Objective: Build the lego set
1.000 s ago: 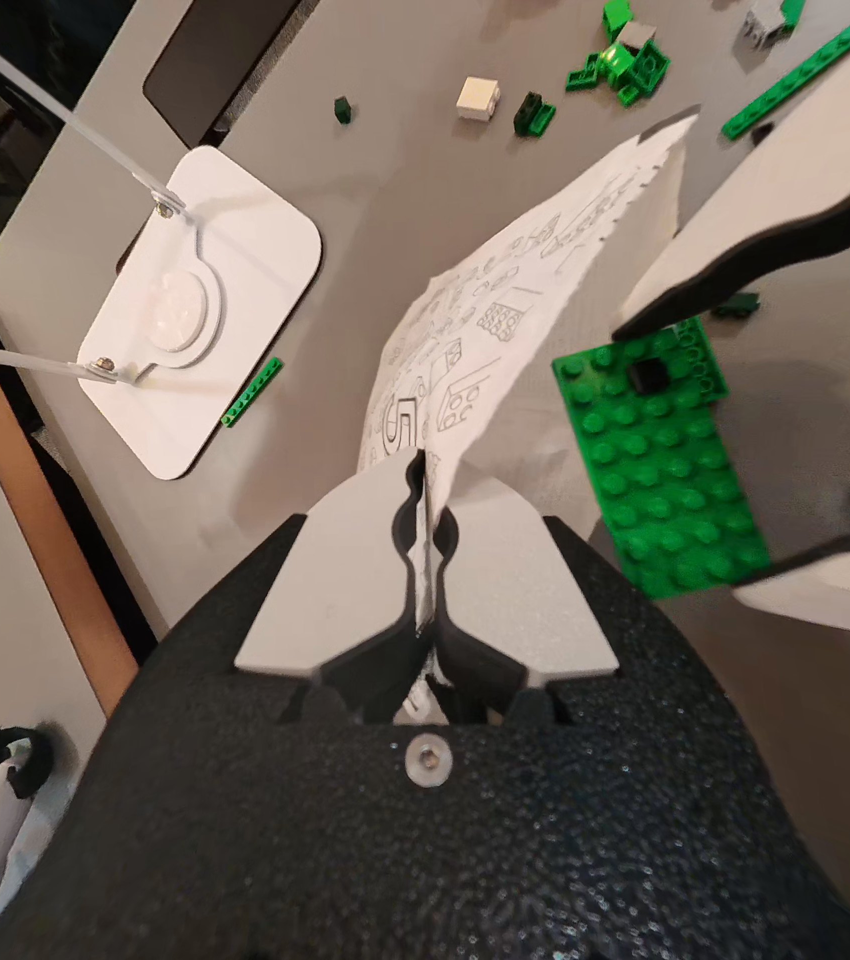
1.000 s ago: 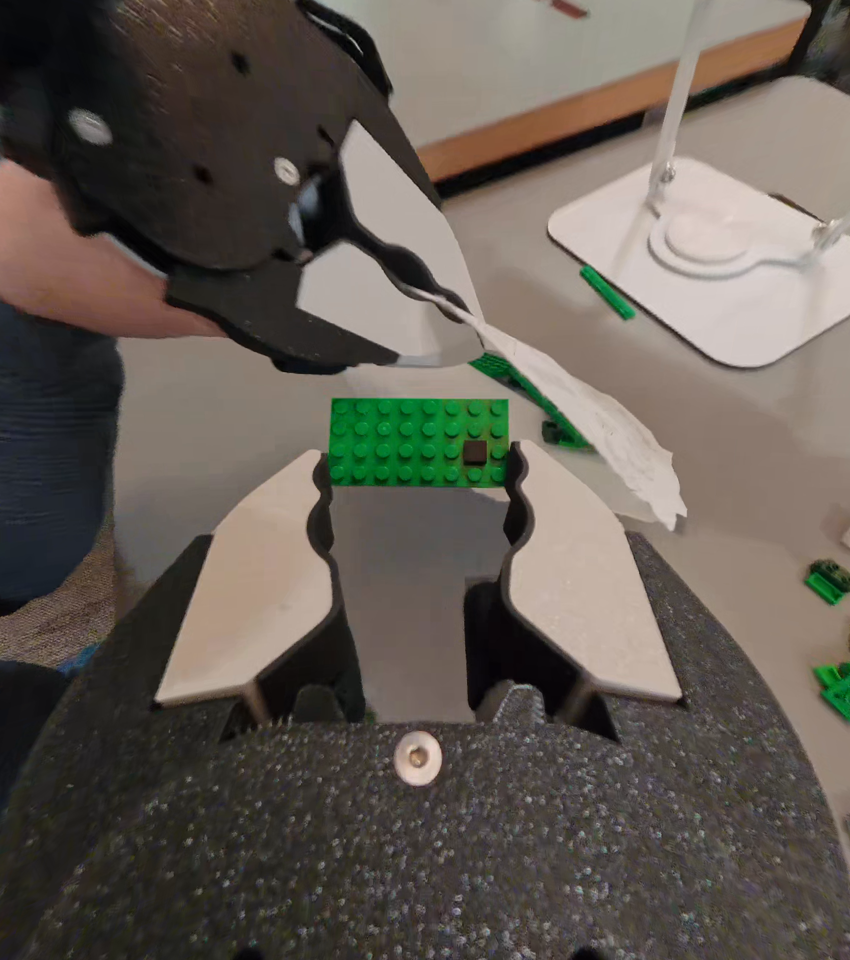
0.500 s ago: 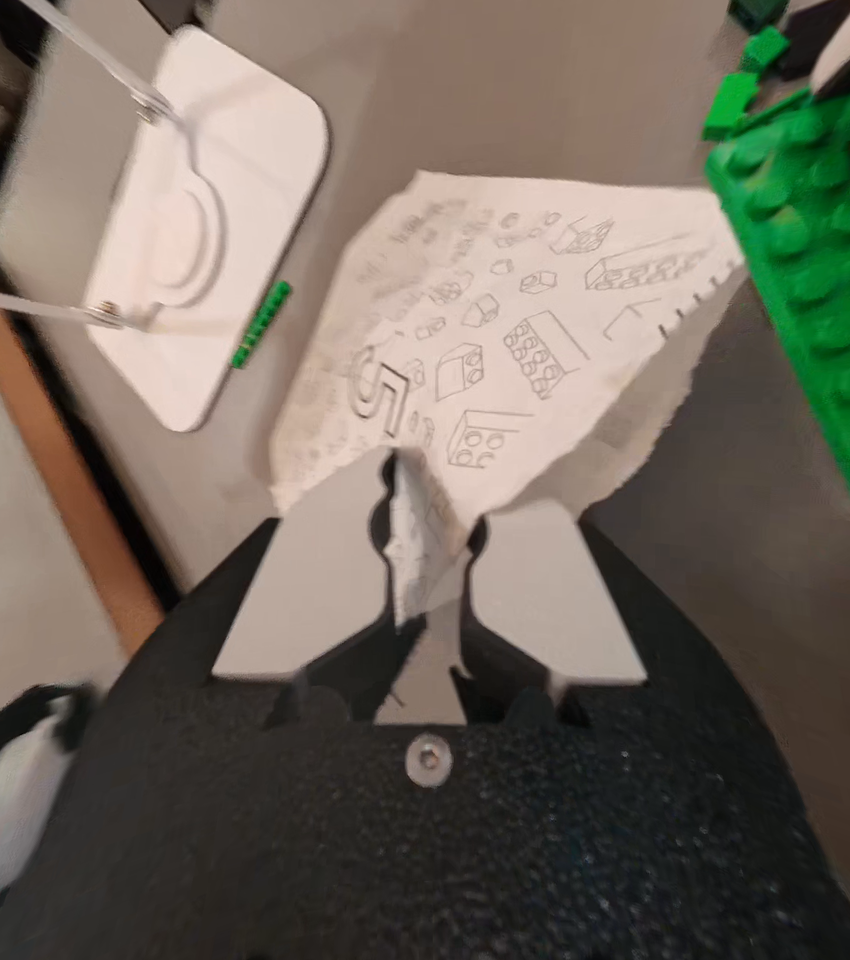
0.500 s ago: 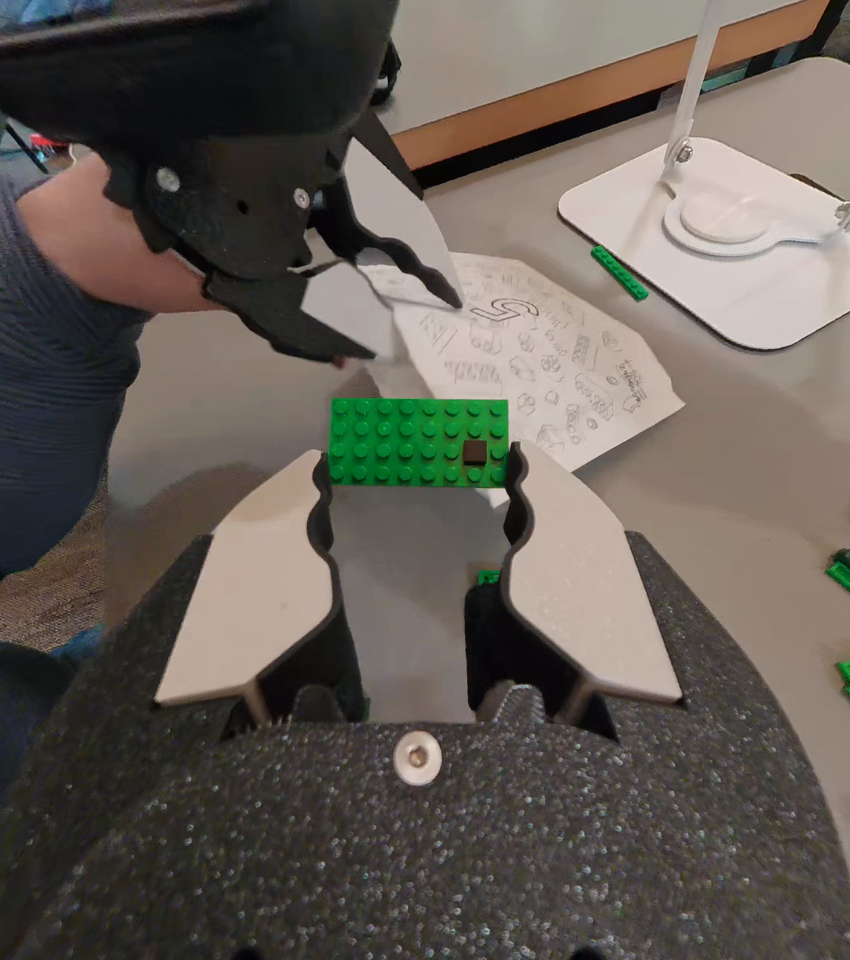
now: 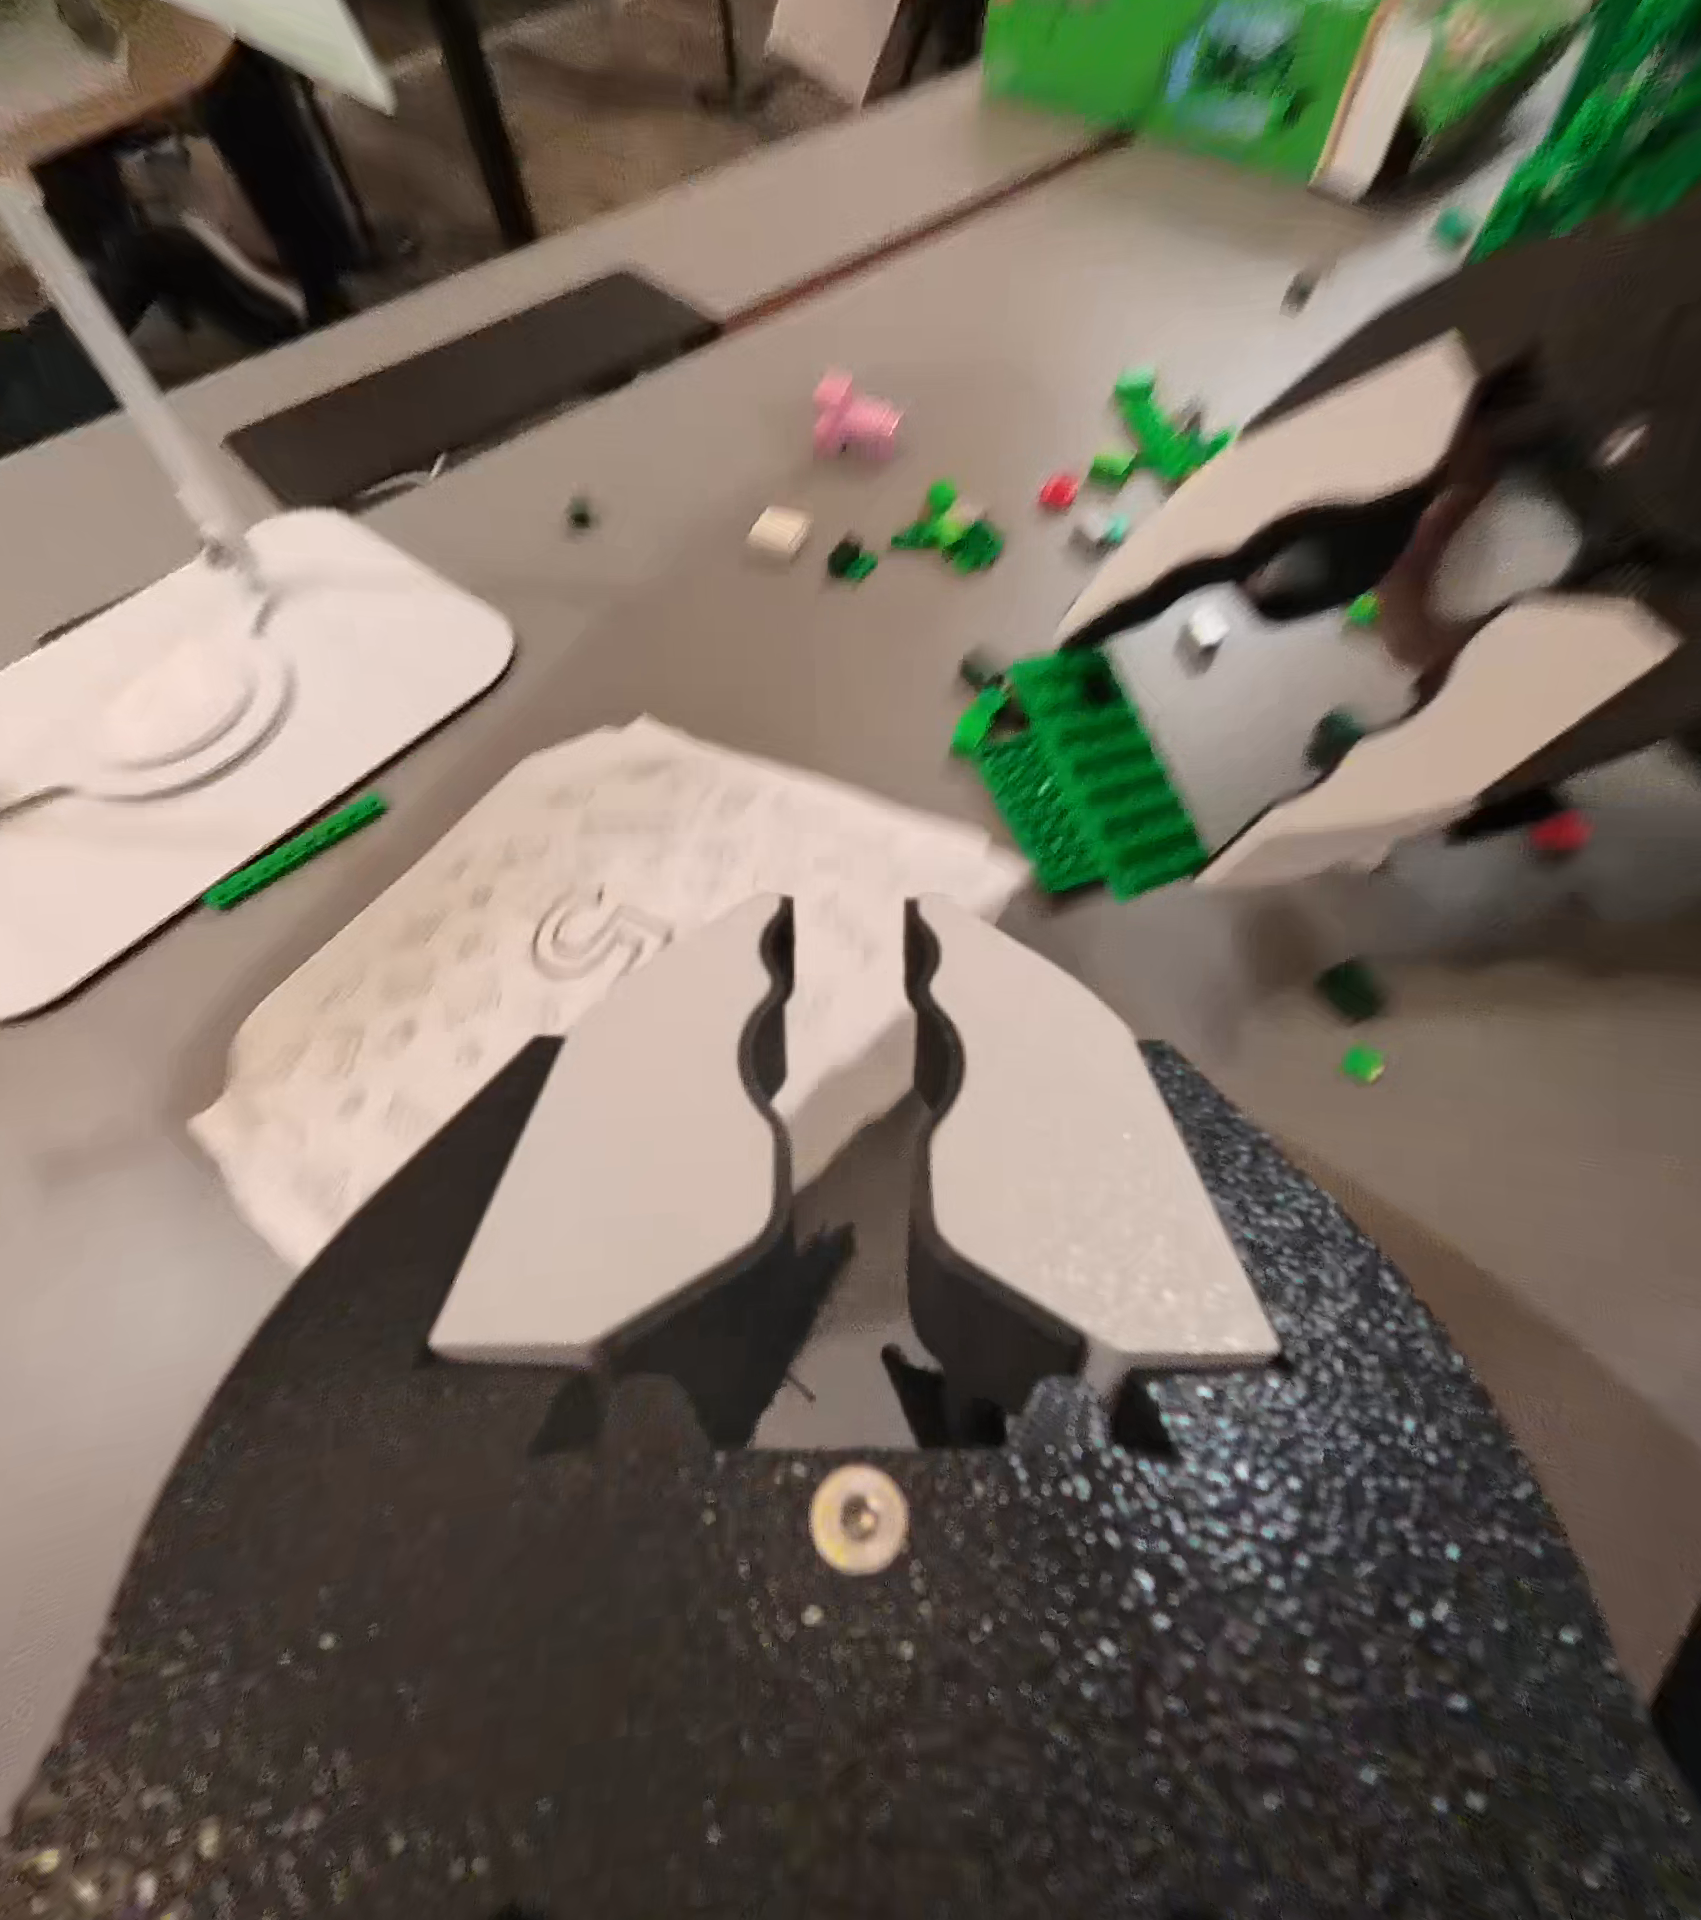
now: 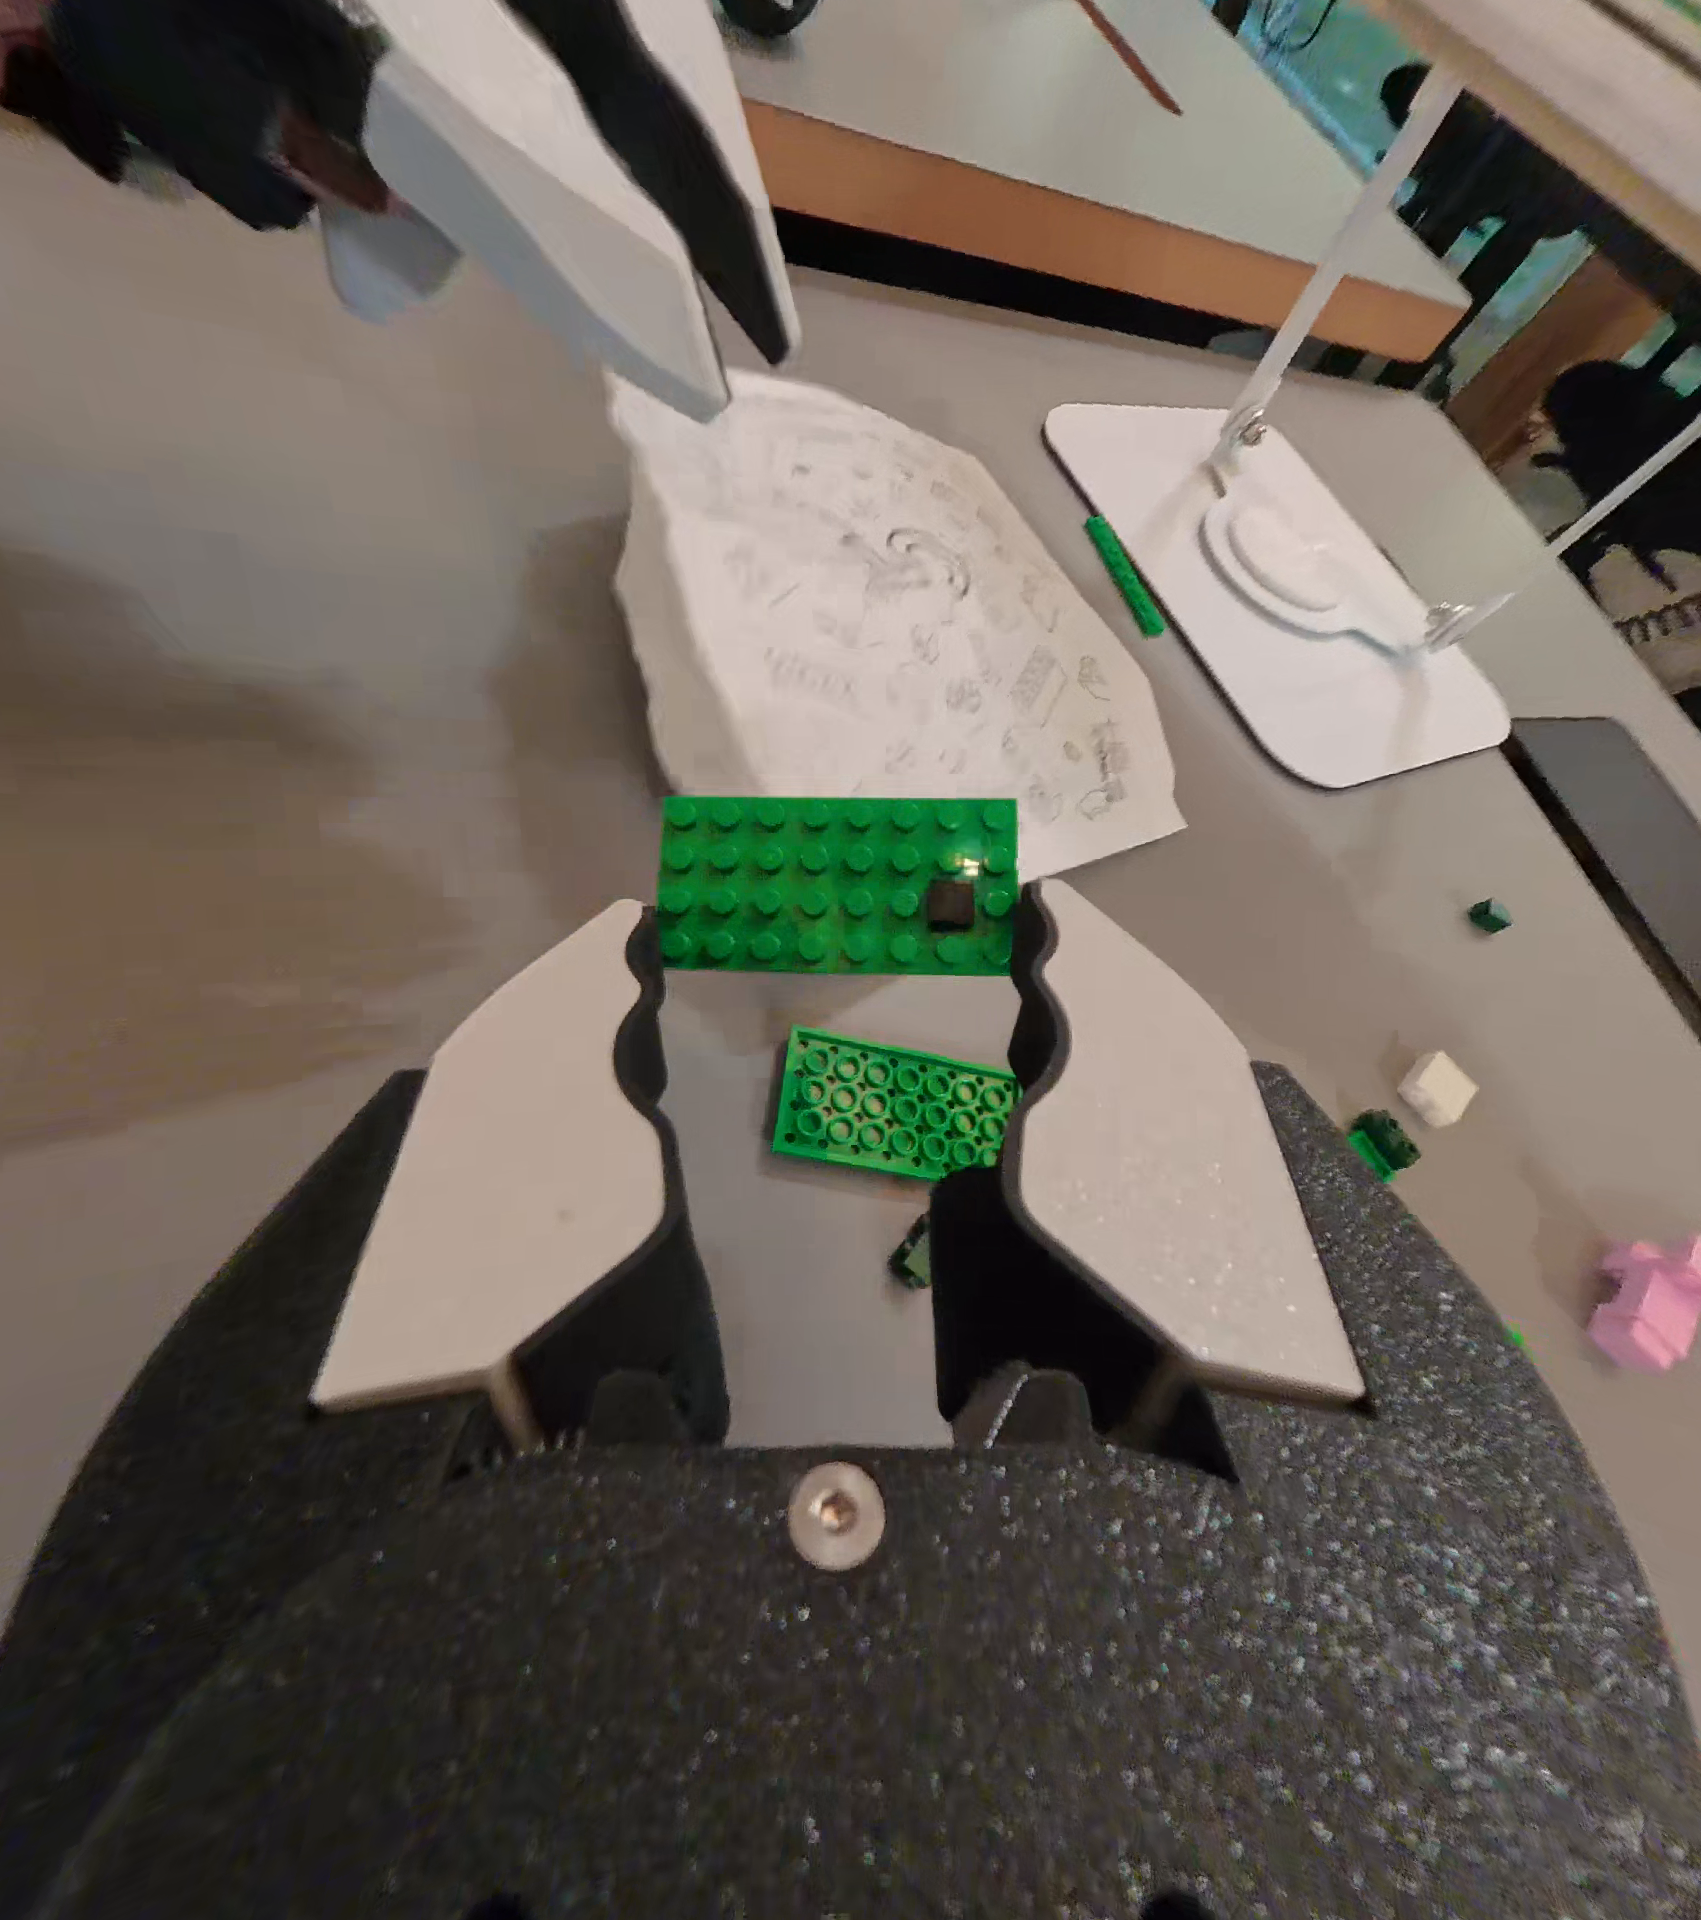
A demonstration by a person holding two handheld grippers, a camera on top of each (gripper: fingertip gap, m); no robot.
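Observation:
My right gripper [image 6: 838, 904] is shut on a bright green studded plate [image 6: 804, 883], gripping its two short ends and holding it above the table. A small black piece [image 6: 950, 904] sits on the plate near the right finger. A second green plate [image 6: 887, 1107] lies underside up on the table below it. My left gripper [image 5: 846, 920] is slightly open and empty, hovering over a printed paper sheet [image 5: 617, 883] that lies flat on the grey table. The left wrist view shows the right gripper [image 5: 1137, 753] with the plate [image 5: 1085, 800] at the right, blurred.
A white lamp base [image 5: 181, 727] stands at the left with a thin green strip [image 5: 295, 854] beside it. Loose green bricks [image 5: 939, 530], a white brick [image 5: 778, 533] and a pink figure [image 5: 856, 421] lie farther back. A green box [image 5: 1168, 73] stands at the far edge.
My left gripper opened and let go of the paper sheet, which now lies flat on the table, and drew back from it. My right gripper still holds the green plate.

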